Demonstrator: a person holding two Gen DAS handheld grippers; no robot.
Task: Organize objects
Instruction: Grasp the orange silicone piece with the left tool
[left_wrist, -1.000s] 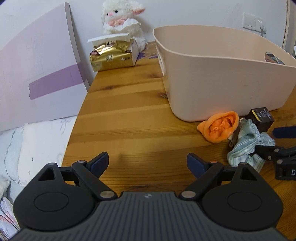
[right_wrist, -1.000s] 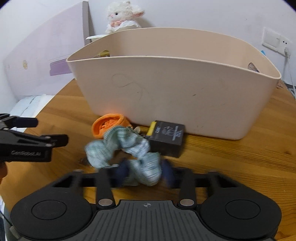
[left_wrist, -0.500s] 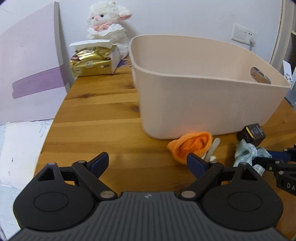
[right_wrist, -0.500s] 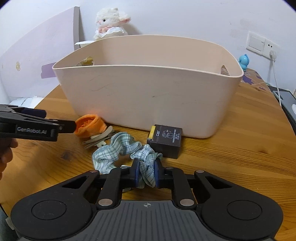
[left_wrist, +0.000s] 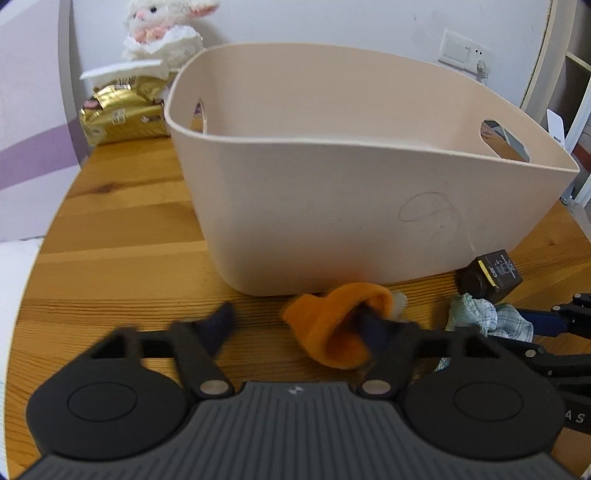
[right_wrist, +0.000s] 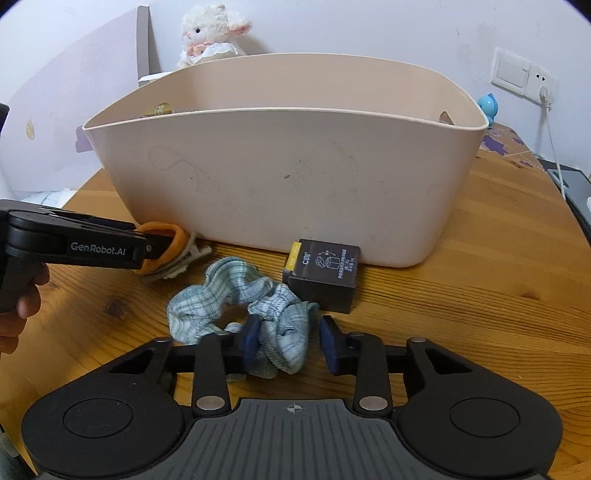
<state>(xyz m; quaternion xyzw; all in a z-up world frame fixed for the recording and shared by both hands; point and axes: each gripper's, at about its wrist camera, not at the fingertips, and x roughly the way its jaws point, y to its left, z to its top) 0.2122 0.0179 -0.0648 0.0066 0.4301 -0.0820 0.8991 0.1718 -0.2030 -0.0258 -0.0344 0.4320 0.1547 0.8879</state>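
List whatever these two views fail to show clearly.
- Beige bin floor: hidden by its near wall in both views.
- Left claw: motion-blurred in the left view; grip on the orange sock unclear.
- Pale clip: mostly covered by the sock, right view.
- Dark box label: too small to read.
- Gold packet: print blurred, left view; right view blocked by the bin.

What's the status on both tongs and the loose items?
Left tongs open around orange sock. Right tongs open, straddling blue-green cloth. Bin wall close ahead.
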